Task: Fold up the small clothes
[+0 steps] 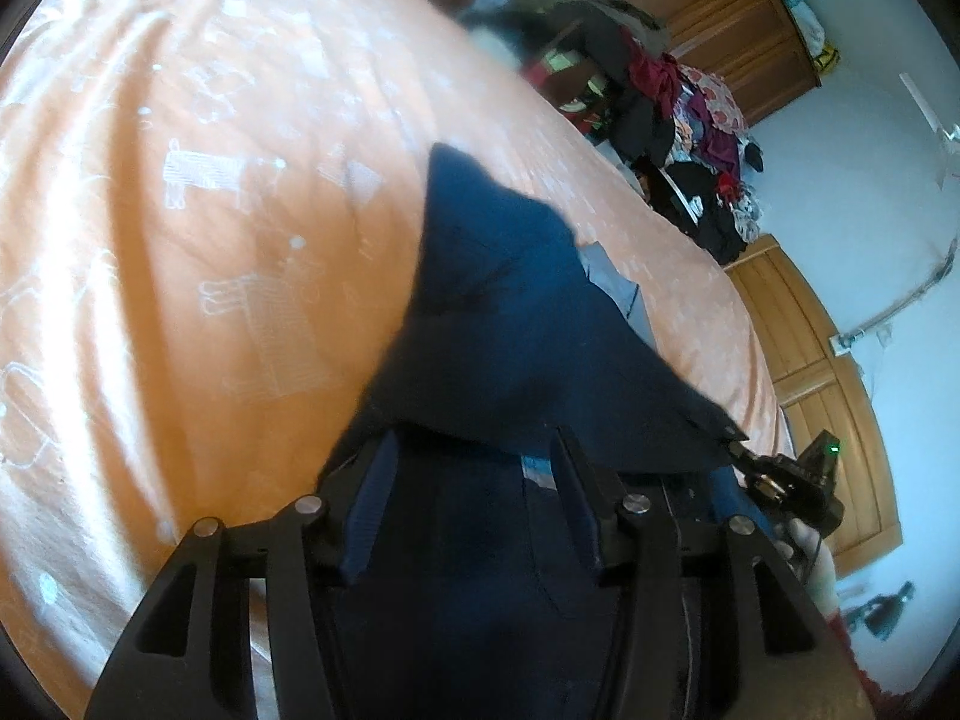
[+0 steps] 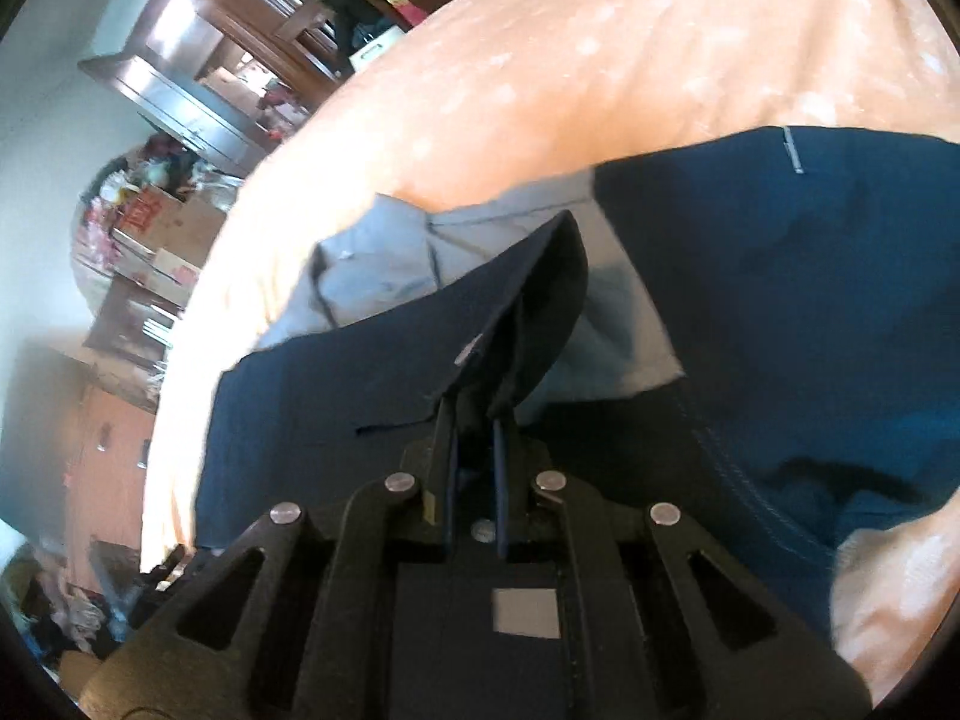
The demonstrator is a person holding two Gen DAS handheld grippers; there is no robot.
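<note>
Across the left and centre of the left wrist view spreads the bed (image 1: 180, 210), covered in an orange sheet with pale printed figures; in the right wrist view the same sheet fills the upper right. Behind it, at the upper right of the left view, stands a wooden wardrobe (image 1: 726, 18) with a heap of dark and red clothes (image 1: 678, 138) piled just past the bed's far edge. Next in size is the navy garment (image 1: 510, 312), which lies on the bed and rises in a peak through the middle of the left view; in the right view it runs from the lower left to the right edge, stitching showing along one hem. A grey cloth (image 2: 390, 264) lies under and beside it, centre-left in the right view, touching the navy fabric. The left gripper (image 1: 474, 450) sits at the bottom centre of its view with its jaws spread apart, navy fabric draped over their tips; whether they grip it I cannot tell. The right gripper (image 2: 477, 414), bottom centre of its own view, has its jaws pressed nearly together, pinching a folded corner of the garment that stands up above them. At the lower right of the left view, that gripper shows small and dark at the tip of a stretched corner of the navy fabric.
</note>
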